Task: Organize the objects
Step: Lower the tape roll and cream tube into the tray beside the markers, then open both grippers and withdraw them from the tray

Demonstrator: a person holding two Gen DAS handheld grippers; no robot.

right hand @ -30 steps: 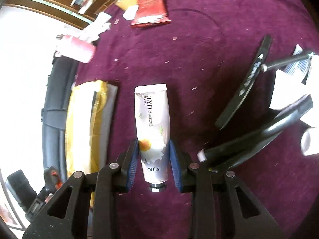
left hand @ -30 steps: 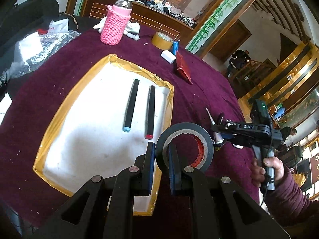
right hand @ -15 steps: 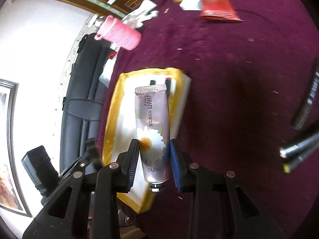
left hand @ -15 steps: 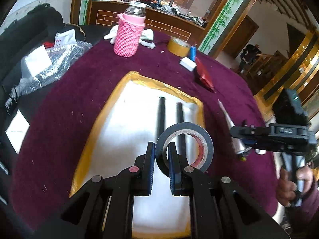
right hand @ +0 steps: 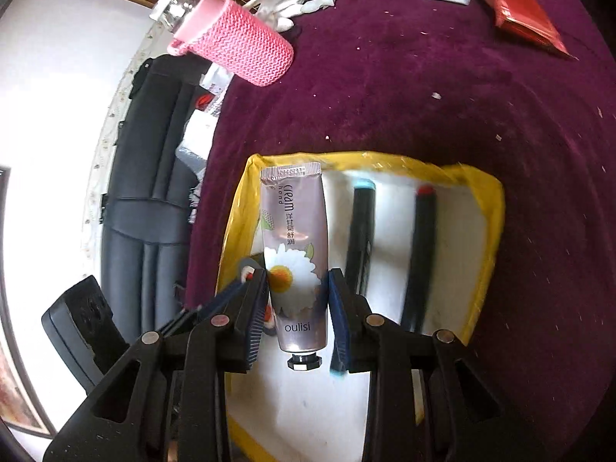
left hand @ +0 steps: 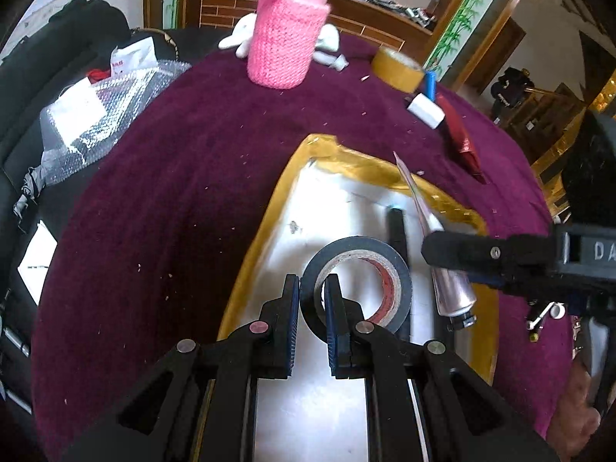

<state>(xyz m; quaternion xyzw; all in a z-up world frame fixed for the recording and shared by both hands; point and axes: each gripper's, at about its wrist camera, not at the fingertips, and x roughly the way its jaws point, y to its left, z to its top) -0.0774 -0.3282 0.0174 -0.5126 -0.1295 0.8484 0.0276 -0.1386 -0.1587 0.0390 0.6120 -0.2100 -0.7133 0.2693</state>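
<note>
Left tool (left hand: 311, 308) clamped on wall of black tape roll (left hand: 356, 287), roll upright, carried over white tray (left hand: 335, 200), likely for drop-off. Right tool (right hand: 296, 300) grips hand cream tube (right hand: 294, 246) by lower body, cap toward camera, over same tray. Two black markers (right hand: 360, 238) already lie in tray; free strip narrow, tools crowd each other. Pink knitted bottle (left hand: 285, 34), yellow tape (left hand: 396, 69), red packet (right hand: 516, 7) on maroon surface (left hand: 192, 154), well clear.

left gripper (left hand: 312, 300) pinches black tape roll (left hand: 356, 283) over yellow-rimmed tray (left hand: 265, 231).
</note>
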